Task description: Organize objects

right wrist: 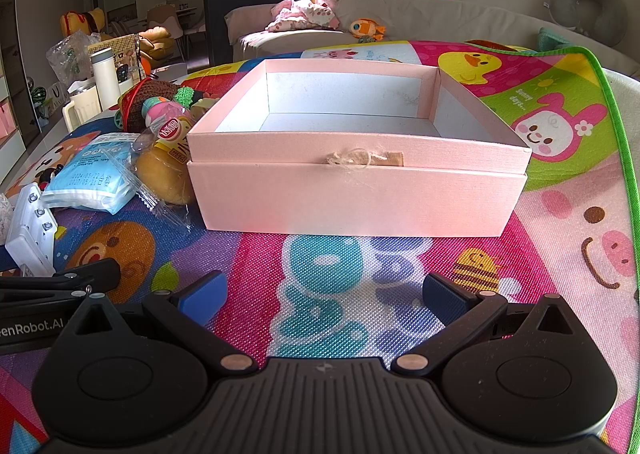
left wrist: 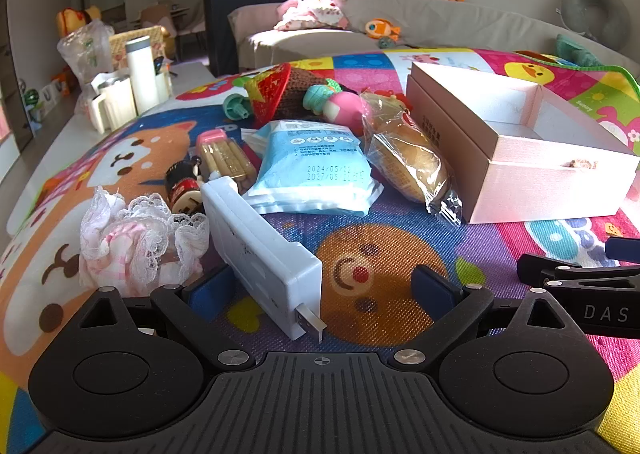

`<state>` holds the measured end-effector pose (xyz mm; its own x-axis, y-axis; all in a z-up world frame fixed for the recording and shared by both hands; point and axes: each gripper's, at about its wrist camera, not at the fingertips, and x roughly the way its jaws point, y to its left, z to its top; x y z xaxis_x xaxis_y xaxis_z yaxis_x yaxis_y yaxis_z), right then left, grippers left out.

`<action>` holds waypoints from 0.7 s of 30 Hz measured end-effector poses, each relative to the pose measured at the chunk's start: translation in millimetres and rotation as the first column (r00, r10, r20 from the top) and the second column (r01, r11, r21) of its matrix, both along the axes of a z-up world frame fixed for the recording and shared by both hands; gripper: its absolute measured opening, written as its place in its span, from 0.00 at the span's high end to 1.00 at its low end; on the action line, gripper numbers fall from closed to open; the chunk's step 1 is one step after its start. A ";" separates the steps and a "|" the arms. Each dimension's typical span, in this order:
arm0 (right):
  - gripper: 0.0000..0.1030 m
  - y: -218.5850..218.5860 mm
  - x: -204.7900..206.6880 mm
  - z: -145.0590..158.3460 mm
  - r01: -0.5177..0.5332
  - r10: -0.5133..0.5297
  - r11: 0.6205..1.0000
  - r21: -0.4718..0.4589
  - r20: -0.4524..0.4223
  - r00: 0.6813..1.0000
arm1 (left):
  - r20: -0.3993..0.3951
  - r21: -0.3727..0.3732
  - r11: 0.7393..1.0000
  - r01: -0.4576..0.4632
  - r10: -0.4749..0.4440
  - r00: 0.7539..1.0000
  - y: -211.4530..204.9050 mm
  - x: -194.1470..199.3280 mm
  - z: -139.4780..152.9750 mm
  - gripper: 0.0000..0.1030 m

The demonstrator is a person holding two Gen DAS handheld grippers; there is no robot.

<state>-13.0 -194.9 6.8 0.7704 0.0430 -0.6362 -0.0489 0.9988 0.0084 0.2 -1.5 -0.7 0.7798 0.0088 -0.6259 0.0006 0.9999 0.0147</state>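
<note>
An empty pink box (right wrist: 360,189) stands on the cartoon play mat, straight ahead of my open right gripper (right wrist: 324,298). My left gripper (left wrist: 322,292) is open too; the near end of a white charger (left wrist: 260,254) lies on the mat between its fingers, beside the left pad (left wrist: 210,292), not clamped. Past the charger lie a blue sealed packet (left wrist: 316,165), a wrapped bread roll (left wrist: 408,161), a lace cloth bundle (left wrist: 136,238), a small dark bottle (left wrist: 184,185), a pink-capped tube of sticks (left wrist: 224,157), a crocheted strawberry (left wrist: 280,93) and a pink-green toy (left wrist: 336,105). The pink box (left wrist: 520,157) sits to their right.
A white flask (left wrist: 142,73), a mug and a plastic bag stand off the mat at the far left. The mat's green edge (right wrist: 616,157) runs down the right. A sofa (left wrist: 440,21) with plush toys and a fish tank fill the background.
</note>
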 end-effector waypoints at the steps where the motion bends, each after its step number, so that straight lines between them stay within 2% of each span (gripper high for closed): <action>1: 0.00 0.0 0.0 0.0 0.000 0.000 1.000 0.000 0.000 1.000 | 0.000 0.002 1.000 0.000 0.000 1.000 -0.6 0.0 -0.2 0.04; 21: 0.00 0.4 2.1 -0.4 0.000 0.000 1.000 0.000 0.000 1.000 | -0.009 0.003 1.000 0.009 -0.008 1.000 1.1 0.6 1.1 0.04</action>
